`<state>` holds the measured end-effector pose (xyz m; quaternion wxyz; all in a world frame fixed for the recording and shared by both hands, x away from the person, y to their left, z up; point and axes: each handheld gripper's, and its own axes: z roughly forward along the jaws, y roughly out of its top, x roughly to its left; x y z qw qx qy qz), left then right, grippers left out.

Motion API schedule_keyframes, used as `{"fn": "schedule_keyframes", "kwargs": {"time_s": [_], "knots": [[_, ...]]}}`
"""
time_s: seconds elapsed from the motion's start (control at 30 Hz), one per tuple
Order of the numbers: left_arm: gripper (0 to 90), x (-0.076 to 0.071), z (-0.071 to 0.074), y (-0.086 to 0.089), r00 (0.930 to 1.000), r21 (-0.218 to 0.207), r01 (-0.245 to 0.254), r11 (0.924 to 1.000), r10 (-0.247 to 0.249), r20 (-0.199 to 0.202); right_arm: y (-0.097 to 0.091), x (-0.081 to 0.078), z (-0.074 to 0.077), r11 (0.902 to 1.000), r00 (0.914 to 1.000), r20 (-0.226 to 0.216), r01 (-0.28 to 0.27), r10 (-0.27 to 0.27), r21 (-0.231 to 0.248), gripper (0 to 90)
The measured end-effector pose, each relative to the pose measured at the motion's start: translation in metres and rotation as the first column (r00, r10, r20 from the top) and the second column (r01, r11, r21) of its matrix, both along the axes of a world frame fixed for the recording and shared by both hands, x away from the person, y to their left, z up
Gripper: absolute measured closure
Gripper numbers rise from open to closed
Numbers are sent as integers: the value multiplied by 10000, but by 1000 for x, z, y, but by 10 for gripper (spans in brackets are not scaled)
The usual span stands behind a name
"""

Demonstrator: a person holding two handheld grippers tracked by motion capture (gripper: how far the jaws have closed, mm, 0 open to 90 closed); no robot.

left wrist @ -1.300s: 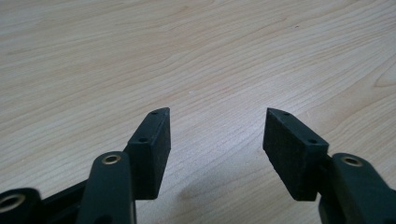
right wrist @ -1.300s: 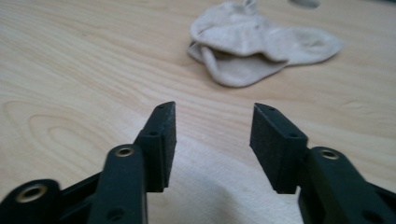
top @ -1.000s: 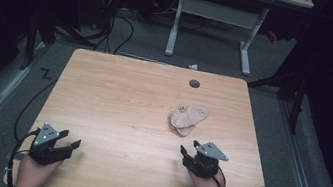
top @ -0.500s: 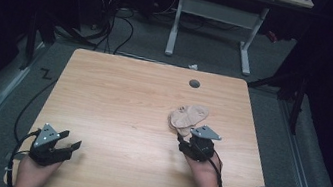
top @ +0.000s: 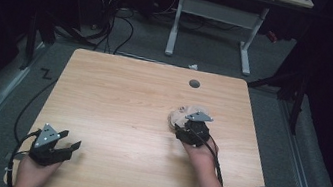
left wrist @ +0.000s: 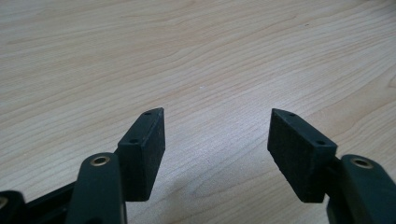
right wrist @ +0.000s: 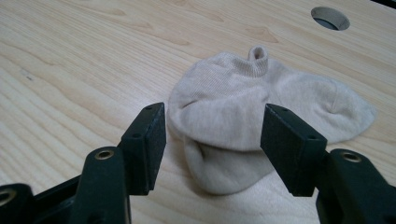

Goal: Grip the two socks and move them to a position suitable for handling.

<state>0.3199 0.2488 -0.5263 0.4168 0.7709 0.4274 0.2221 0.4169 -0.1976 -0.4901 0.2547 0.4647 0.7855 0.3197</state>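
Lying crumpled on the table (top: 117,106) near a round hole (top: 194,84), the sock (right wrist: 243,116) sits just ahead of the right gripper (right wrist: 212,135), whose jaws, just opening, stand wide and empty; nothing blocks it.

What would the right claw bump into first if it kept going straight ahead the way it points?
Most likely the beige sock. It lies bunched on the table right in front of the right claw, whose open jaws have just been widening, with the sock's near edge showing between them, not yet pinched.
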Motion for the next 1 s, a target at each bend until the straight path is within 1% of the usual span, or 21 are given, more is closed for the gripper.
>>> {"fn": "schedule_keyframes", "kwargs": {"time_s": [0.07,0.1,0.13,0.17,0.27,0.33,0.4,0.5,0.57,0.6,0.73,0.77,0.8,0.83,0.87,0.9,0.93,0.97,1.0], "knots": [[373,0,0,0,10000,-13,2,10000,-2,-2,1,5,-1,10000,9999,-127,2,-3,-51,405],[373,0,0,0,10000,-16,13,10000,-13,-10,2,7,-1,10000,10000,-76,10,-10,16,405],[373,0,0,0,10000,-21,21,10000,-21,-12,2,9,-2,9999,9999,-134,41,-40,92,401],[374,0,0,0,10000,-14,21,10000,-21,-10,2,11,-2,9999,9997,-235,55,-53,84,400],[374,0,0,0,10000,-5,12,10000,-12,1,5,17,-3,9999,9994,-349,75,-72,81,398],[374,0,0,-1,10000,6,9,10000,-9,5,6,19,-2,10000,9993,-381,25,-24,27,397],[374,0,-1,-1,10000,0,12,10000,-12,15,10,21,-2,10000,9995,-307,-64,63,-45,395],[374,0,0,-1,10000,29,46,10000,-46,-21,17,29,-2,9994,9988,-461,-181,167,-299,393],[374,0,0,-1,10000,40,41,10000,-41,-13,21,31,-2,9992,9991,-390,-202,189,-333,393],[374,0,0,-1,10000,39,27,10000,-27,13,22,32,-3,9993,9988,-464,-200,185,-316,393],[375,0,-1,0,10000,41,42,10000,-42,-36,28,35,-6,9978,9980,-584,-284,249,-594,403],[375,0,-1,0,10000,41,42,10000,-42,-36,28,35,-6,9978,9980,-584,-284,249,-594,403],[374,0,-1,0,10000,16,35,10000,-35,-44,30,37,-10,9950,9975,-654,-323,262,-949,423],[375,0,-1,-1,10000,6,38,10000,-38,-26,30,37,-12,9930,9977,-648,-276,202,-1147,440],[375,0,-1,-1,10000,6,38,10000,-38,-26,30,37,-12,9930,9977,-648,-276,202,-1147,440],[375,-1,0,-1,10000,10,46,10000,-46,-10,29,39,-13,9916,9971,-757,-102,5,-1288,506],[375,-1,0,-1,10000,5,47,10000,-47,7,28,39,-13,9918,9970,-771,-76,-22,-1272,571],[375,-1,0,-1,10000,1,41,10000,-41,5,26,39,-13,9927,9969,-781,-140,46,-1201,661],[375,-1,0,-1,10000,1,38,10000,-38,2,25,38,-12,9928,9972,-739,-158,70,-1191,709]]}}
